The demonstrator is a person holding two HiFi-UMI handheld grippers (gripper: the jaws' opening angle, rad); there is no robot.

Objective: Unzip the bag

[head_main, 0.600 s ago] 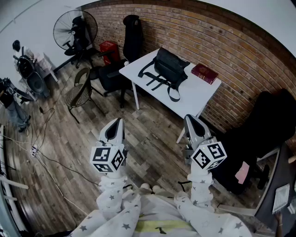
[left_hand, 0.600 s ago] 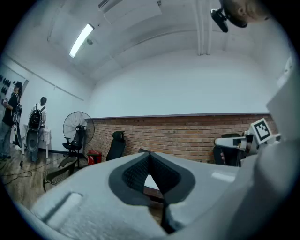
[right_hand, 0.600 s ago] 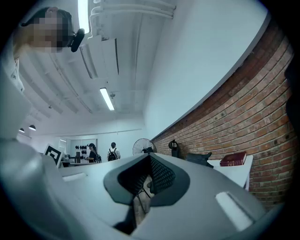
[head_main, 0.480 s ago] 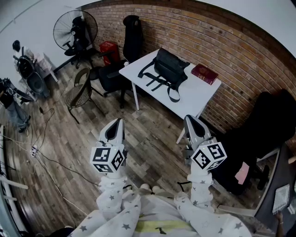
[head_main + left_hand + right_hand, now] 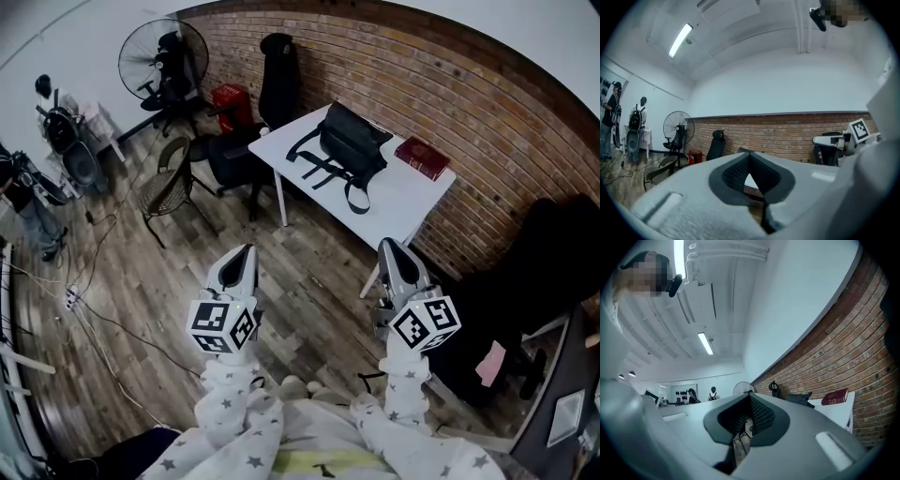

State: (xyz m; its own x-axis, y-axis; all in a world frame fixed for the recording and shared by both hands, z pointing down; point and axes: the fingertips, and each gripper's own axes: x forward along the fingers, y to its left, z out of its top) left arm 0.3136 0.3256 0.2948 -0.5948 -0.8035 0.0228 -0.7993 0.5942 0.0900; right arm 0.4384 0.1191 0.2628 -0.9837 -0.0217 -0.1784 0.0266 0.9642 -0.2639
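A black bag with loose straps lies on a white table by the brick wall, far ahead of both grippers; its zipper is too small to make out. My left gripper is held over the wooden floor, shut and holding nothing. My right gripper hovers near the table's near corner, also shut and holding nothing. In the right gripper view the bag shows small on the table, beyond the closed jaws. The left gripper view shows its tips pressed together.
A dark red book lies on the table right of the bag. Black office chairs and a wicker chair stand left of the table, with a floor fan behind. A black chair sits at right. Cables run across the floor.
The head view has shifted slightly, so the table and bag sit a little further right and lower. Both grippers stay shut and have dropped a touch in the view.
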